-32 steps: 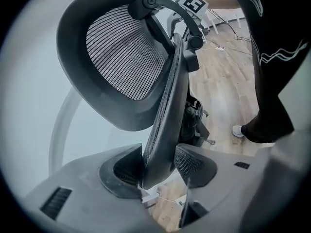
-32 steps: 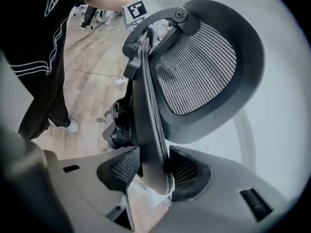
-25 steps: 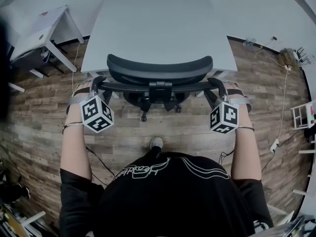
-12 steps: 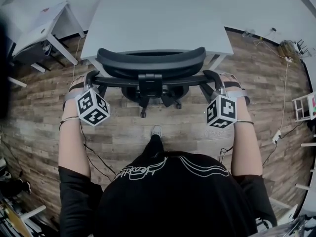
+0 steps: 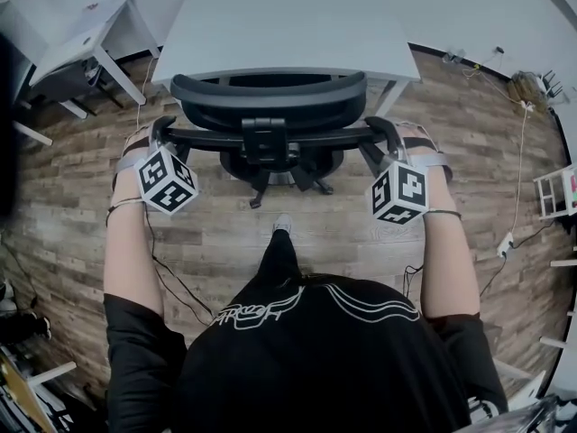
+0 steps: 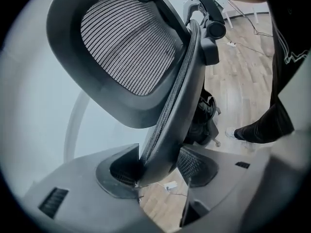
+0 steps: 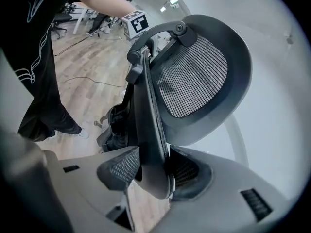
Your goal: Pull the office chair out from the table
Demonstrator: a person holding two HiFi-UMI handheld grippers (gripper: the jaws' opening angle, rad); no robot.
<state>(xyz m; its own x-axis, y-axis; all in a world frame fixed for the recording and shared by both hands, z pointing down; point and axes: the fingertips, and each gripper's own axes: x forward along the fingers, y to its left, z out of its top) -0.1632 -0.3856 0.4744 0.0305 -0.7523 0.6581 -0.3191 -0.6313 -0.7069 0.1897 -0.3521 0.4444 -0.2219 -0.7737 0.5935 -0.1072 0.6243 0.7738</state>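
The black mesh office chair (image 5: 269, 97) stands at the near edge of the grey table (image 5: 288, 25), its back toward me. My left gripper (image 5: 160, 132) clamps the left rim of the backrest, and my right gripper (image 5: 386, 138) clamps the right rim. In the left gripper view the dark backrest rim (image 6: 167, 125) runs between the jaws of the left gripper (image 6: 158, 166). These jaws are opening slightly, with the pads still on the rim. In the right gripper view the rim (image 7: 150, 144) sits squeezed between the pads of the right gripper (image 7: 154, 171).
A small white side table (image 5: 81, 34) stands at the far left. Cables and a power strip (image 5: 503, 242) lie on the wood floor at the right, near a white rack (image 5: 557, 197). The person's foot (image 5: 283, 225) is just behind the chair base.
The chair has rolled back from the table toward the person, with both grippers on its backrest. Less of the backrest overlaps the table edge now.
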